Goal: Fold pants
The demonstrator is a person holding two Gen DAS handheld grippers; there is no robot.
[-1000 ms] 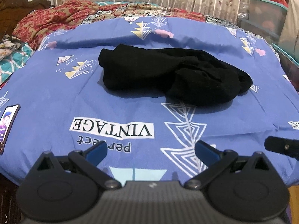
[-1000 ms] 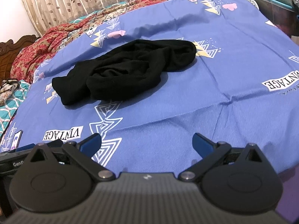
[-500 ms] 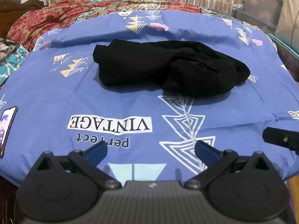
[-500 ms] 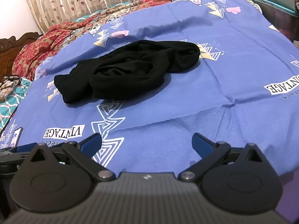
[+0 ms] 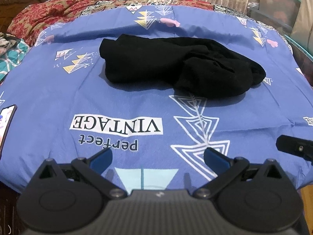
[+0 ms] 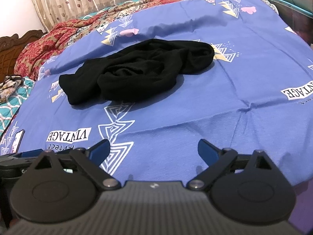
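Black pants (image 5: 176, 66), crumpled, mid-bed at 12 o'clock on blue sheet (image 5: 49, 98); left claw (image 5: 157, 157) and right claw (image 6: 153, 148) both wide, empty; lidded bin (image 5: 279, 7) at 2 o'clock, contents unclear, left view only.

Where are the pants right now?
The black pants lie bunched mid-bed on the blue sheet, beyond the VINTAGE print, ahead of both open grippers.
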